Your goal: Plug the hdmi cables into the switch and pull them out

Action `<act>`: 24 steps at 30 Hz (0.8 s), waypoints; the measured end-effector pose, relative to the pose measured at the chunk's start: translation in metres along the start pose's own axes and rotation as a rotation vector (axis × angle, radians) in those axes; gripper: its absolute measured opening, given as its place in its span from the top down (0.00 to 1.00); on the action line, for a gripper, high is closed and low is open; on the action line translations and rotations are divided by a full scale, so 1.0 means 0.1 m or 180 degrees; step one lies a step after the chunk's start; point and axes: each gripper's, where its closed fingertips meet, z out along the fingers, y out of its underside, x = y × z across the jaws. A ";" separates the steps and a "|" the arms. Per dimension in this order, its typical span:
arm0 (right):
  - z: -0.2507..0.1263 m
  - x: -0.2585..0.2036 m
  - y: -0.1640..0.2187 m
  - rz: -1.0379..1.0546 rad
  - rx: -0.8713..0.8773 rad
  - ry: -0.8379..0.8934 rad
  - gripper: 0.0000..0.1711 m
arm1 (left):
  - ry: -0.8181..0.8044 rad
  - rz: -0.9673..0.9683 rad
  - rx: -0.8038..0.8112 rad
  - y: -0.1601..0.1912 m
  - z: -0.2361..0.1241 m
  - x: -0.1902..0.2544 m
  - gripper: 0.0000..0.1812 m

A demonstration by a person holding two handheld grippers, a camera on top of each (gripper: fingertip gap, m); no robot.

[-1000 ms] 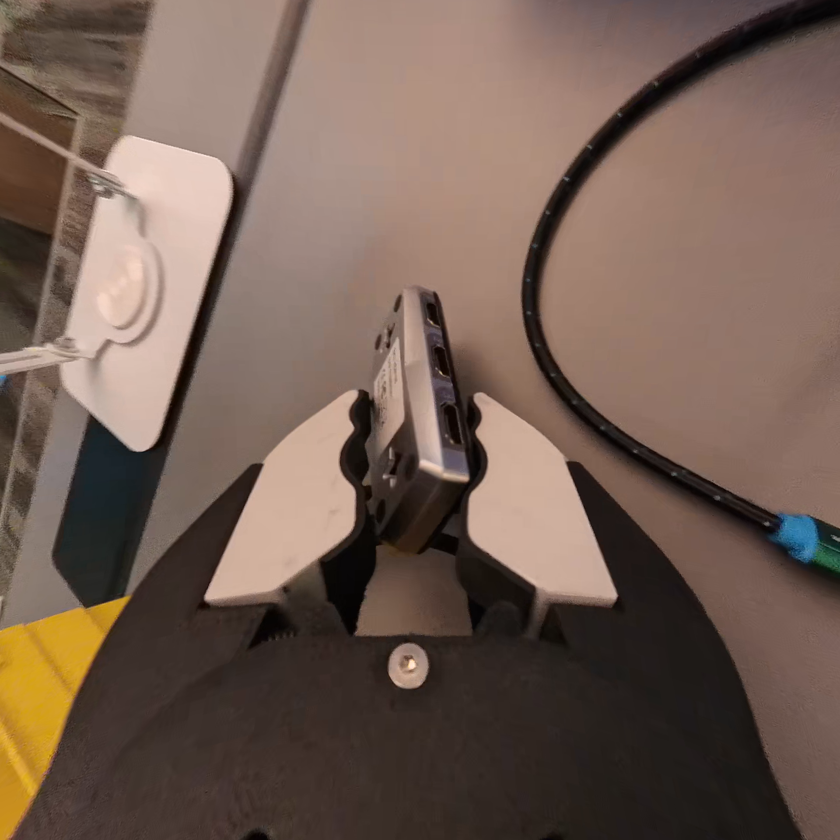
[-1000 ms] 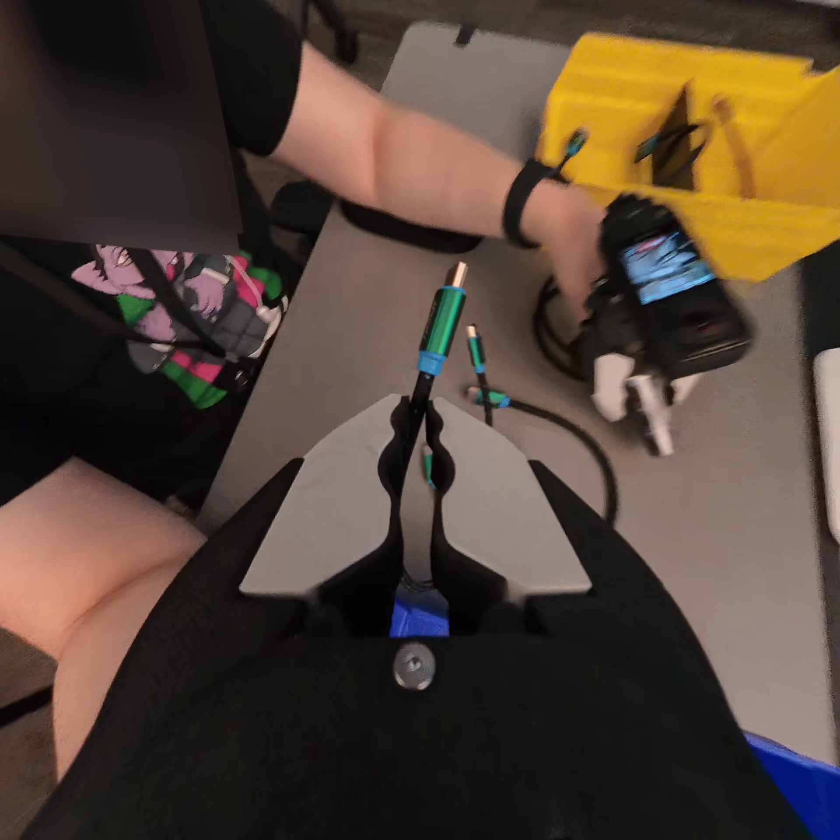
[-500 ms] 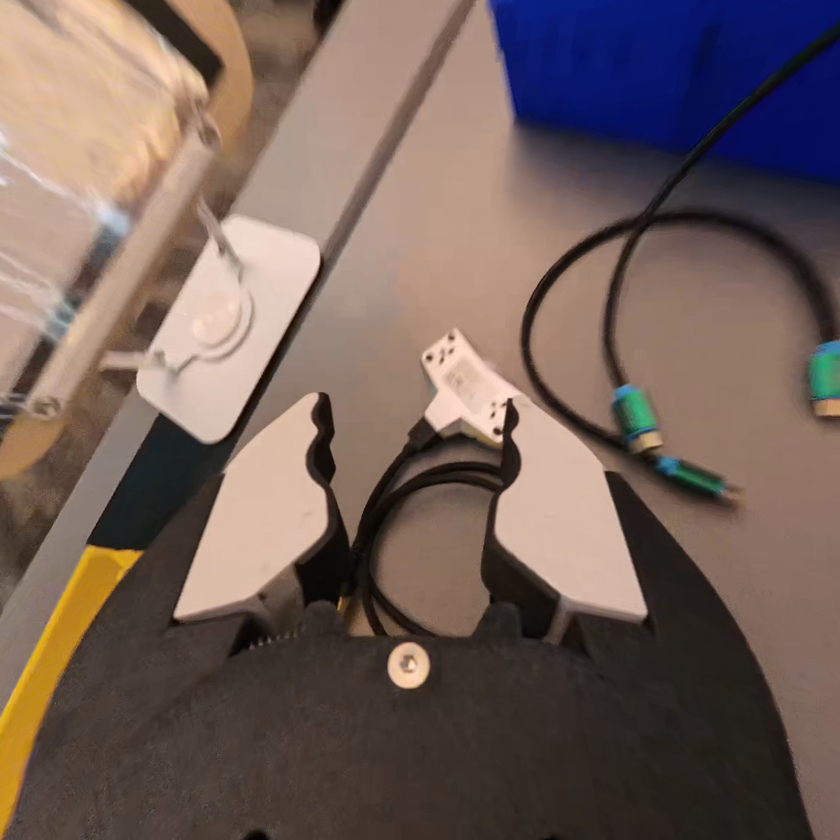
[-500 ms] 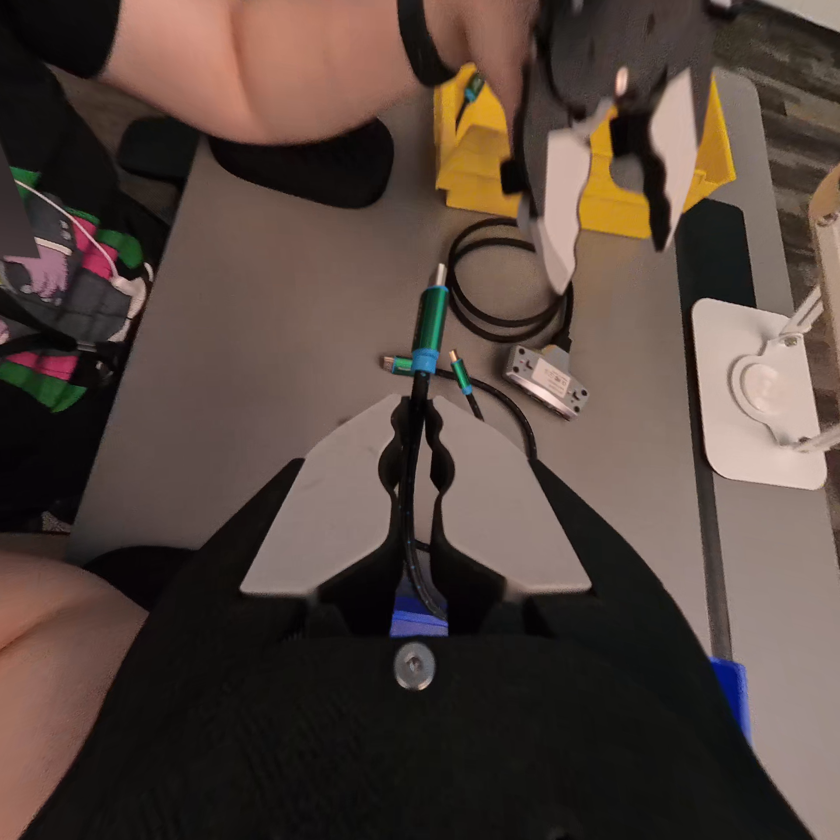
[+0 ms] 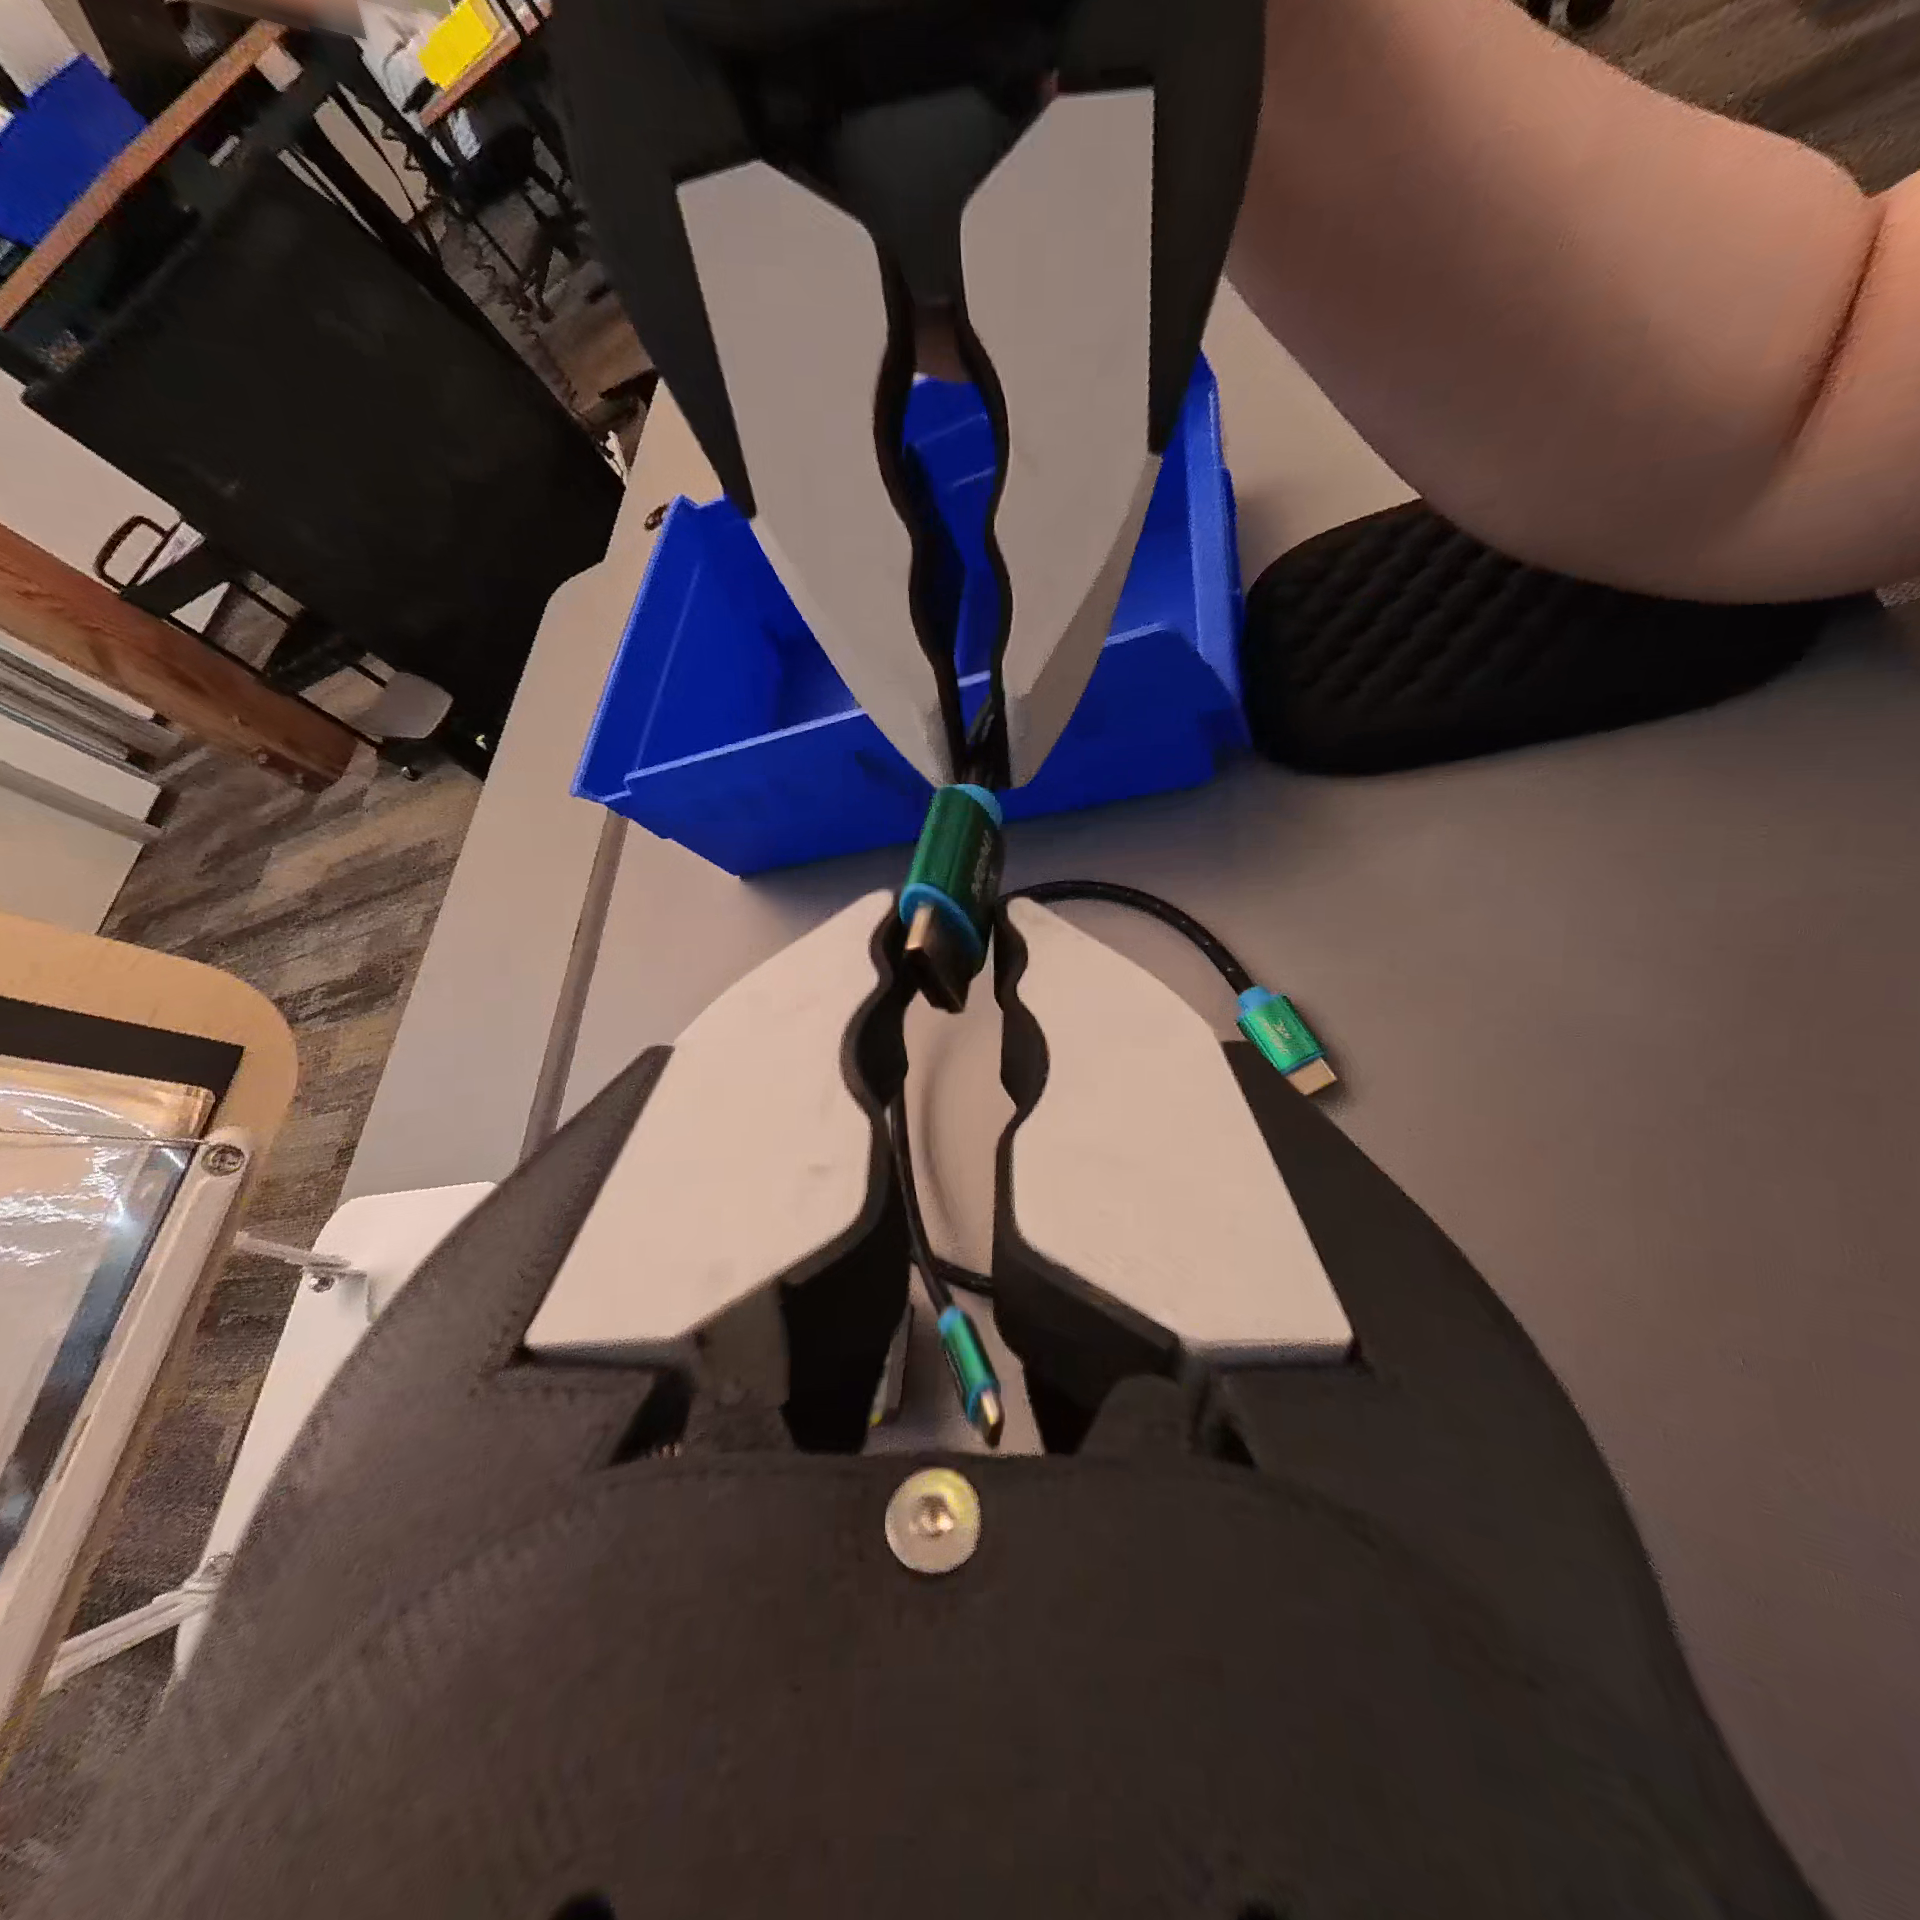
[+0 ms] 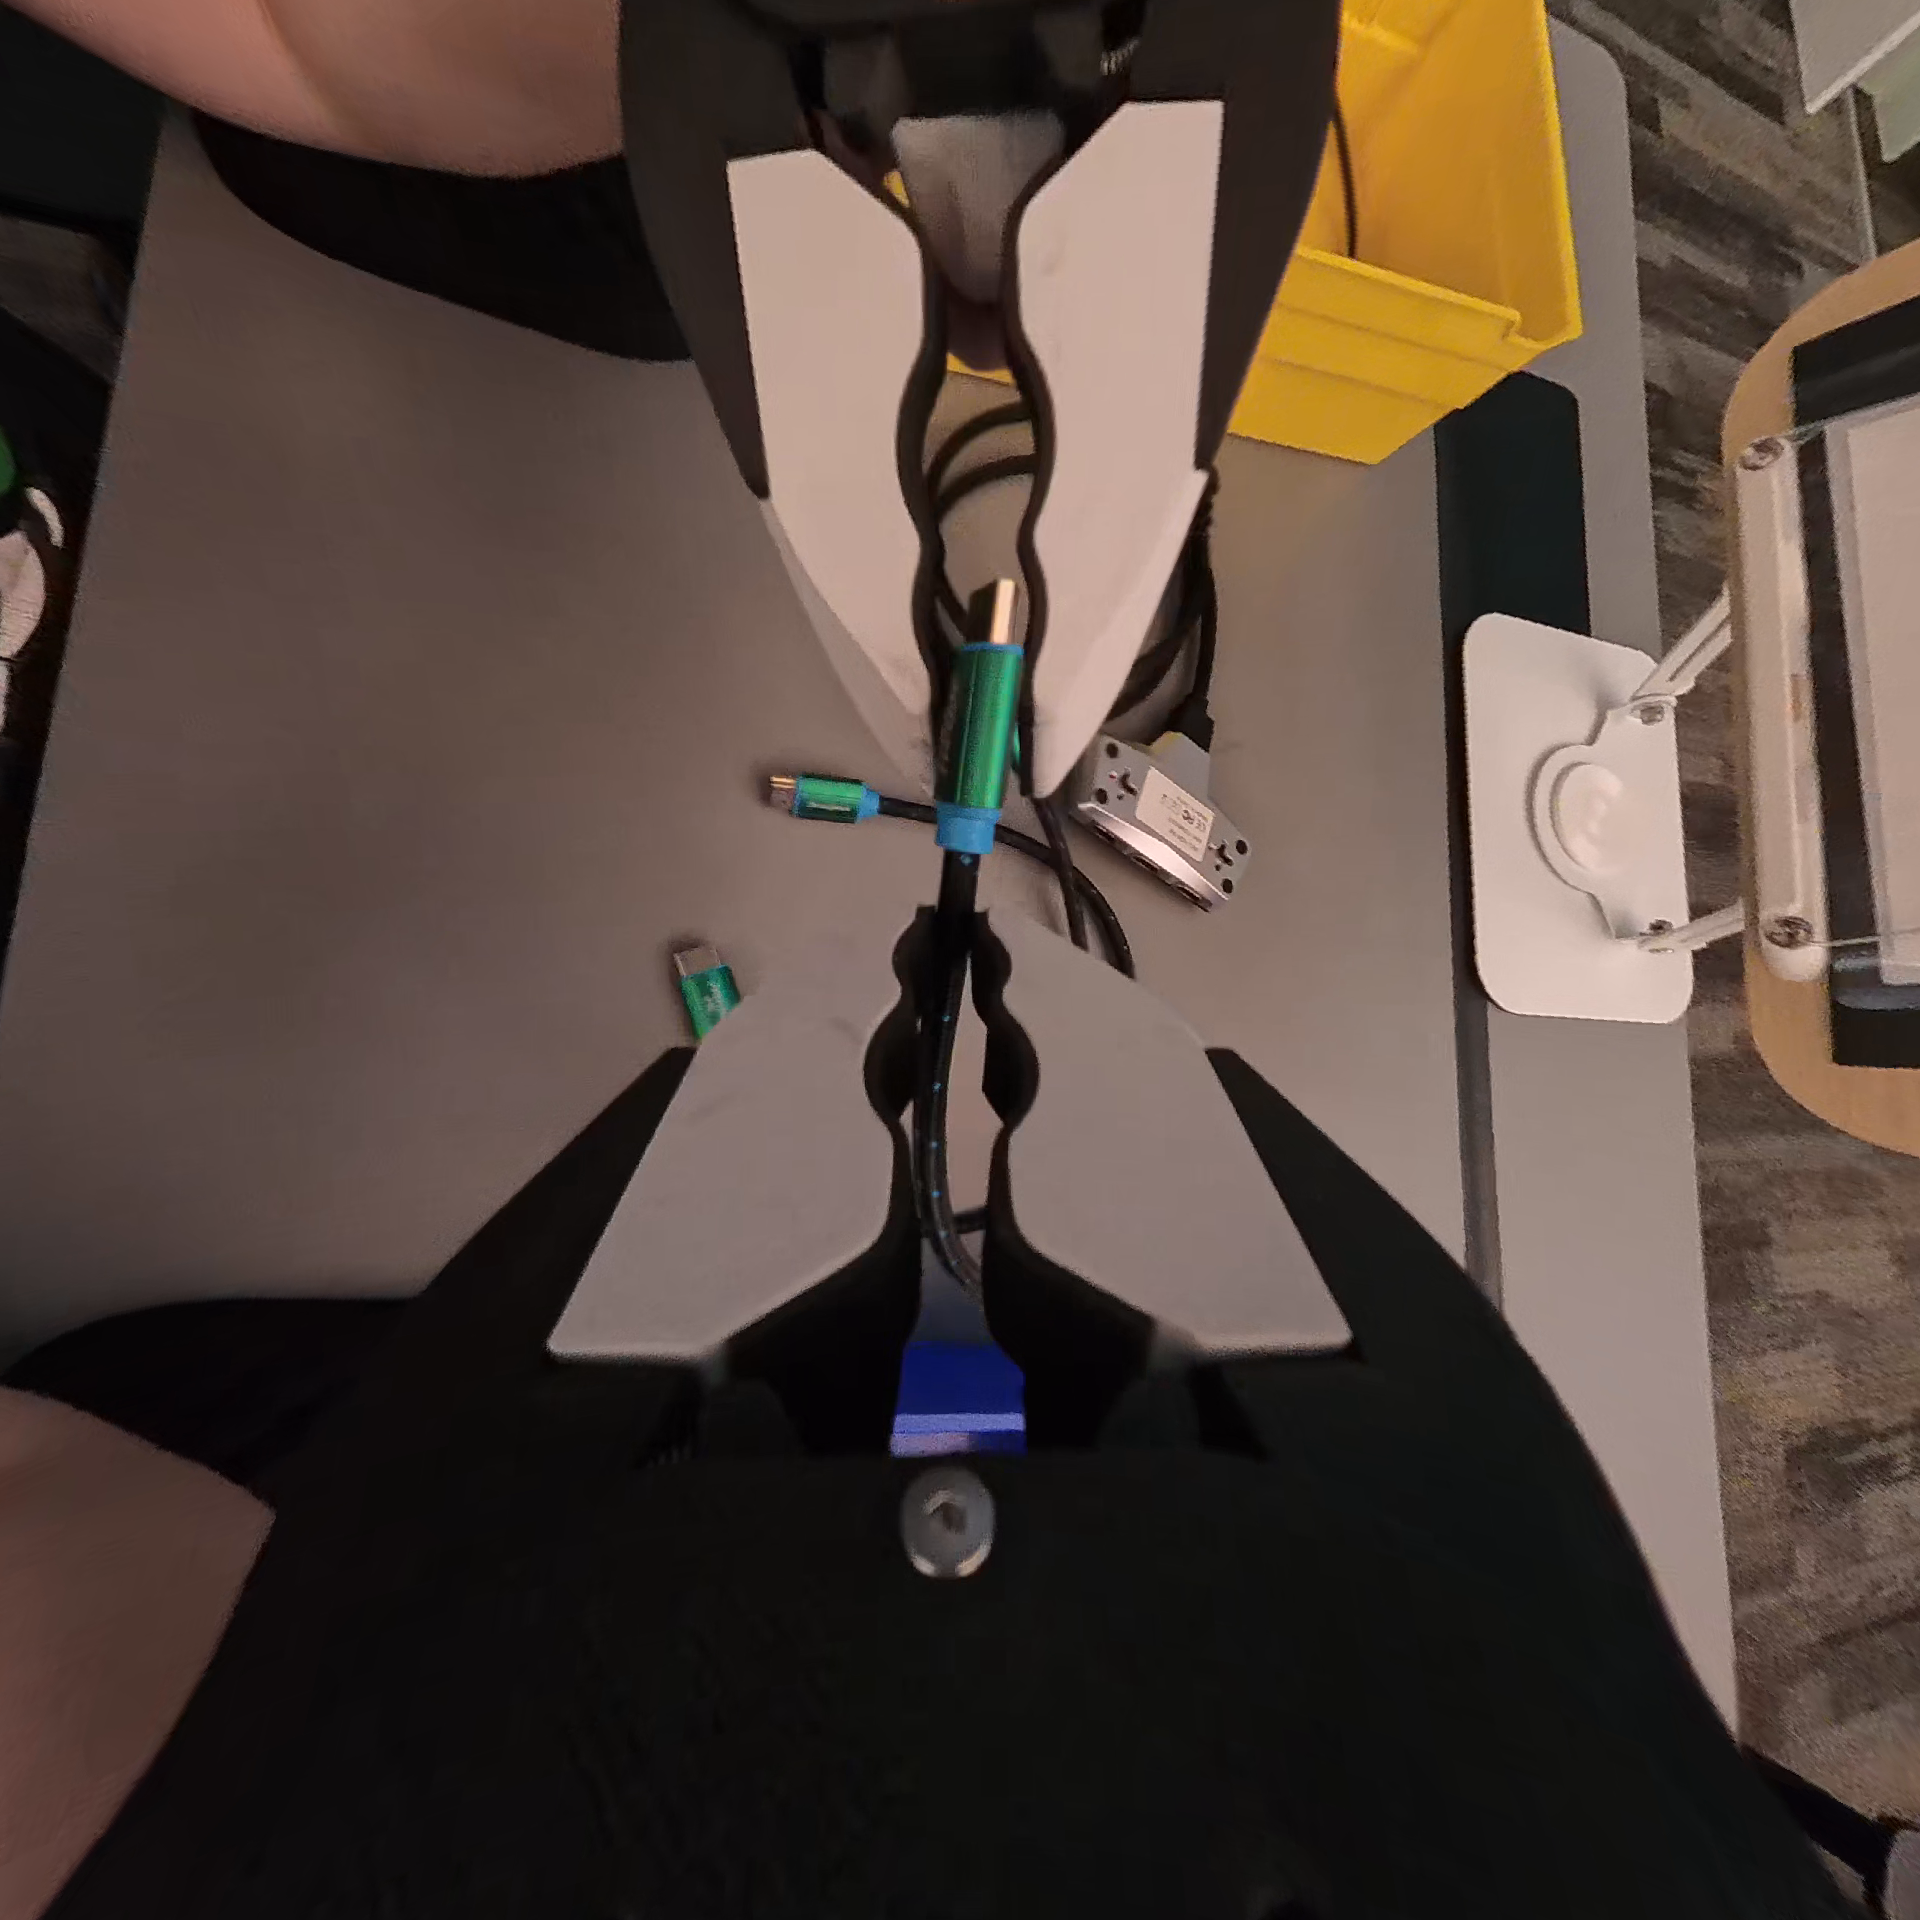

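Note:
My right gripper [image 6: 951, 914] is shut on the black braided HDMI cable [image 6: 940, 1091] just behind its green plug [image 6: 977, 727] and holds it above the grey table [image 6: 416, 675]. My left gripper [image 5: 948, 920] faces it head-on, its jaws closed in on the plug's [image 5: 951, 883] front end. The right gripper [image 5: 971, 774] comes down from the top of the left wrist view. The silver switch [image 6: 1164, 821] lies on the table under the two grippers, with a coiled black cable. Two more green plugs [image 6: 821, 798] [image 6: 707, 992] lie loose nearby.
A blue bin [image 5: 727, 727] stands behind the right gripper and a yellow bin [image 6: 1403, 312] behind the left one. A white stand base [image 6: 1579, 831] sits at the table's edge. A black padded rest [image 5: 1507, 644] lies under the person's arm [image 5: 1558, 312].
My left gripper let go of the switch, which now lies on the table, opened, swung round to face the right gripper and closed in on the plug. The right gripper kept its cable.

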 end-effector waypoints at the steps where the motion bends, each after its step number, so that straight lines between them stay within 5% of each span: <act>1: 0.01 0.04 0.00 -0.0022 0.0006 0.0073 0.96 | -0.0012 0.0001 0.0000 0.00 0.00 -0.02 0.93; 4: -0.02 0.22 -0.07 -0.0094 0.0218 0.0431 0.96 | -0.0197 0.0034 0.0018 -0.01 -0.06 -0.16 0.93; 8: -0.20 0.57 -0.21 0.0107 0.0626 0.1038 0.78 | -0.0501 0.0004 0.0082 -0.03 -0.30 -0.38 0.93; 13: -0.39 0.54 -0.64 0.0627 0.1734 0.0614 0.65 | -0.0693 -0.0042 0.0263 -0.10 -0.65 -0.53 0.93; 19: 0.01 0.48 -0.64 0.0318 0.1512 0.0519 0.71 | -0.0406 0.0006 0.0604 -0.32 -0.78 -0.35 0.94; 21: 0.05 0.35 -0.72 0.0099 0.1648 0.0315 0.95 | -0.0310 -0.0023 0.0637 -0.33 -0.78 -0.31 0.94; 24: 0.04 0.39 -0.76 0.0020 0.1698 0.0435 0.96 | -0.0322 -0.0128 0.0715 -0.34 -0.82 -0.35 0.93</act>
